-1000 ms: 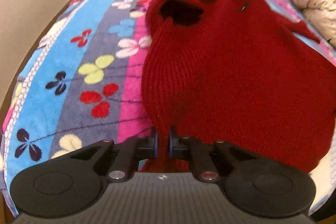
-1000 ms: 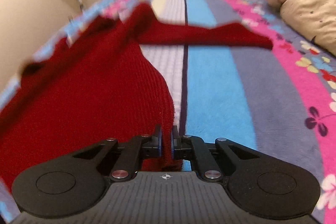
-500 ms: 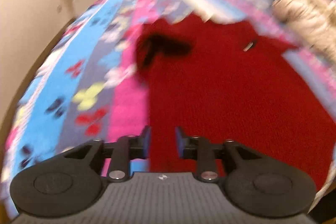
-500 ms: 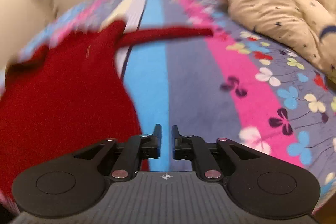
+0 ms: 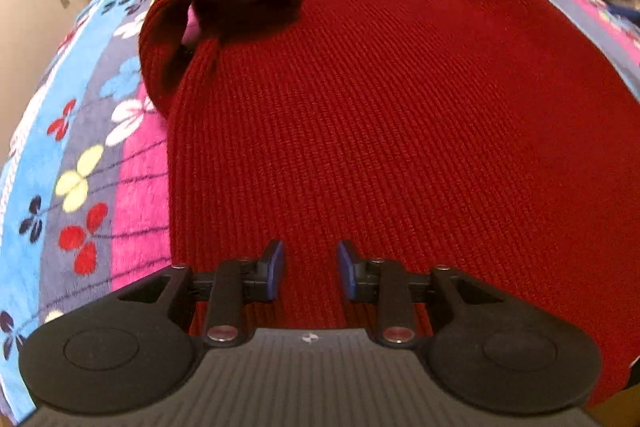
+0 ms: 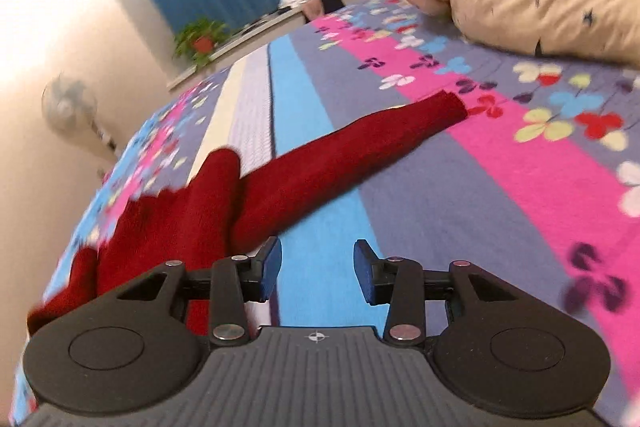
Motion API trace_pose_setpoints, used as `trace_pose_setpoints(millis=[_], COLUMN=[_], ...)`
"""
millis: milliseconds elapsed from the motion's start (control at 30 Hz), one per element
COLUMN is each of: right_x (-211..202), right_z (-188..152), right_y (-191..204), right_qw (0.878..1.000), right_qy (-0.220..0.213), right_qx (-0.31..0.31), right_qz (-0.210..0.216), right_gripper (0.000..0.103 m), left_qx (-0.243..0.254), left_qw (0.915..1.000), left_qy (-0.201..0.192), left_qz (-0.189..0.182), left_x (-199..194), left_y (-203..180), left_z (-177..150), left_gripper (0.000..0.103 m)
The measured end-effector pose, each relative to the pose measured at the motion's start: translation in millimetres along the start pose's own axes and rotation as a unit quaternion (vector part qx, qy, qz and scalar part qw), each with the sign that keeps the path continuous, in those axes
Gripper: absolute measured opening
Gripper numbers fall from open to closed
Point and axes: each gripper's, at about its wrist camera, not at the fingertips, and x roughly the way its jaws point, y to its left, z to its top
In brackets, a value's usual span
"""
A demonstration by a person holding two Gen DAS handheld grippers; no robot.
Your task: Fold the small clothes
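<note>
One red knit sweater (image 5: 380, 115) lies flat on the flowered bed cover (image 5: 84, 163); it is soft, limp, prob. light, so best to pinch a sleeve cuff (image 6: 444, 109). Left gripper (image 5: 310, 273) and right gripper (image 6: 317, 273): fingers opening, nothing between.

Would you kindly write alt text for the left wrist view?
A red knit sweater lies spread flat on a striped floral blanket, one sleeve folded back near its shoulder. The left tool hovers over the hem, jaws opening, gripping nothing.
</note>
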Motion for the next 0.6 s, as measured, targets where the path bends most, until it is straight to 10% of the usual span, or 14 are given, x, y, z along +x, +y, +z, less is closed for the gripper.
trace_pose_setpoints(millis=[367, 400, 433, 533, 600], right_x=[131, 136, 140, 131, 110], right_z=[36, 40, 44, 64, 85], right_y=[-52, -51, -50, -57, -69], right_qw=[0.991, 0.992, 0.994, 0.994, 0.983], right_qy=[-0.020, -0.021, -0.021, -0.078, -0.147], right_qx=[0.134, 0.122, 0.109, 0.083, 0.083], right_qz=[0.013, 0.012, 0.011, 0.009, -0.070], right_gripper=[0.055, 0.049, 0.018, 0.011, 0.011], left_qx=[0.002, 0.001, 0.001, 0.002, 0.001], left_qw=[0.9997, 0.9997, 0.9997, 0.9996, 0.9995], left_qy=[-0.021, -0.023, -0.024, -0.026, -0.027], left_qz=[-0.007, -0.008, -0.010, -0.013, -0.014], left_x=[15, 15, 19, 27, 30], left_y=[1, 0, 3, 8, 10], left_z=[11, 12, 14, 19, 22], left_gripper=[0.036, 0.036, 0.036, 0.037, 0.037])
